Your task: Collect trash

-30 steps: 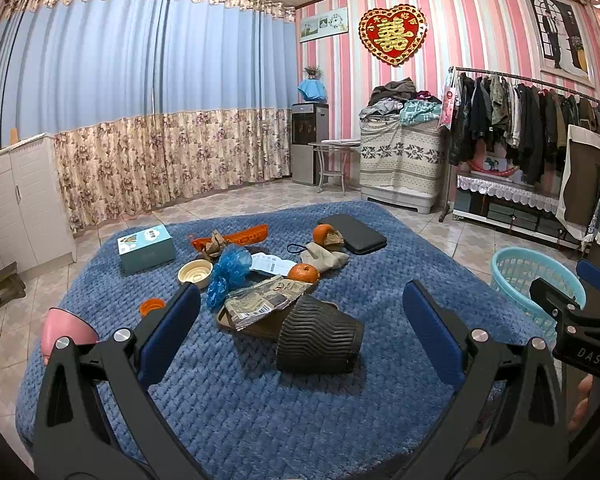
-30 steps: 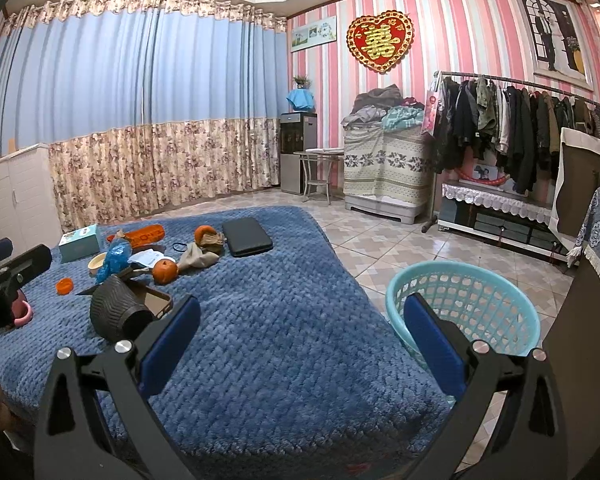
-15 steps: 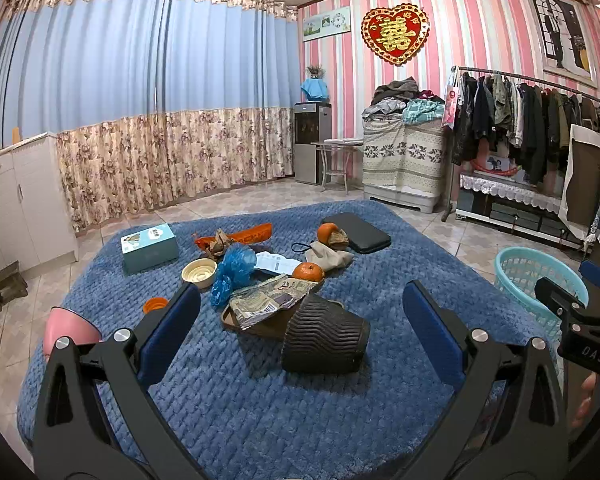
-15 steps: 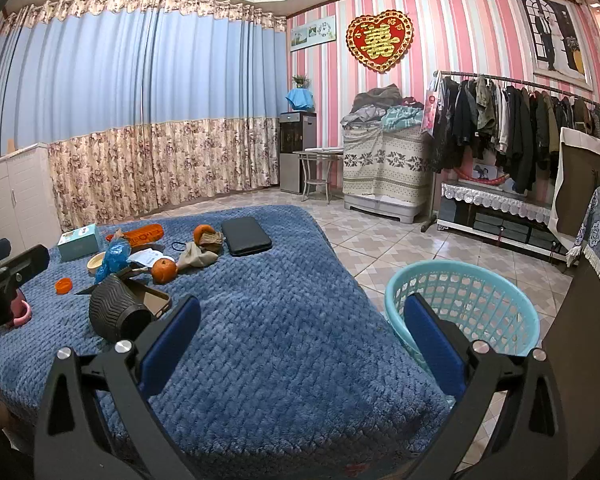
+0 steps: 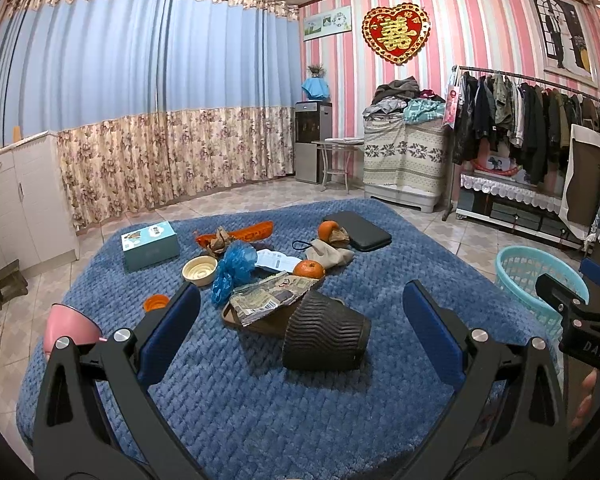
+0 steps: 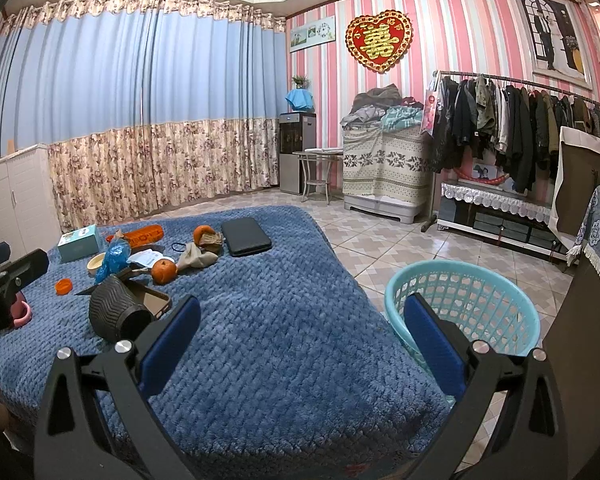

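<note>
On the blue blanket [image 5: 260,392], ahead of the left gripper [image 5: 300,328], jaws spread wide and holding nothing: one black ribbed cup [image 5: 324,338] lying on its side, between the two blue pads [image 5: 170,330] in that view and apart from both; one crumpled printed wrapper [image 5: 270,294] just behind it, resting on a brown flat tray [image 5: 260,322]; one blue plastic bag [image 5: 234,266], crumpled, left of the wrapper; one white paper slip [image 5: 276,260]; two oranges, the nearer [image 5: 309,269] beside the slip, the farther [image 5: 329,231] next to a black case [image 5: 360,232]; one beige cloth [image 5: 328,254] between the oranges; one cream bowl [image 5: 199,270]; one small orange lid [image 5: 156,303]; one teal box [image 5: 150,245]; one orange wrapper [image 5: 244,235] at the far side. Right gripper [image 6: 302,332], jaws likewise spread and holding nothing, aimed over the blanket's right edge; the litter lies well to its left, the cup [image 6: 114,312] nearest. One turquoise basket [image 6: 466,308] on the tiled floor just beside the blanket, behind the right-hand pad [image 6: 434,346]
</note>
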Action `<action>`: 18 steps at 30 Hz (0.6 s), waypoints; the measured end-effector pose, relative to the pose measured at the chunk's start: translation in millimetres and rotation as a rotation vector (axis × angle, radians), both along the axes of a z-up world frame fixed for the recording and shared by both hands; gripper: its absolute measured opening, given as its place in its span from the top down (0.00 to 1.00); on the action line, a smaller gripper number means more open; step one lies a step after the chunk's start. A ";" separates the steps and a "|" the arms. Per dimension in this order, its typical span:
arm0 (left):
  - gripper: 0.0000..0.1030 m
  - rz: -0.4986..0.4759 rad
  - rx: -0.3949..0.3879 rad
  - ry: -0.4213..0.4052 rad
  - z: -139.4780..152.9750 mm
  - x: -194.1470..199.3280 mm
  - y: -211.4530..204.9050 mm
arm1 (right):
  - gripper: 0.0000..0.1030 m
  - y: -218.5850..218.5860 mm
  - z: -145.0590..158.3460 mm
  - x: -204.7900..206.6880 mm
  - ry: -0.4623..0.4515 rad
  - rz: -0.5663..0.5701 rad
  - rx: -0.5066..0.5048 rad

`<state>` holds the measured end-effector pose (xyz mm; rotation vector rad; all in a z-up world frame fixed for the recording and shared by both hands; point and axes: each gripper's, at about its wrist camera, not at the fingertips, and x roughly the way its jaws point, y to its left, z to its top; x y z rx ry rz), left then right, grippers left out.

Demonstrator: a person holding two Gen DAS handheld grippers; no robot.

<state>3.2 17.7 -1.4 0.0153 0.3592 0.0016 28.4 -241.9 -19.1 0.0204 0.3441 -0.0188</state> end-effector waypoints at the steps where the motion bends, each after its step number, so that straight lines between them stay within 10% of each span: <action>1: 0.05 0.001 -0.001 0.000 -0.1 0.0 0.3 | 0.04 -1.5 0.6 0.2 0.001 0.000 0.000; 18: 0.05 0.001 0.001 -0.001 -0.6 -0.2 0.4 | 0.04 -5.7 2.3 -1.9 0.000 0.000 -0.002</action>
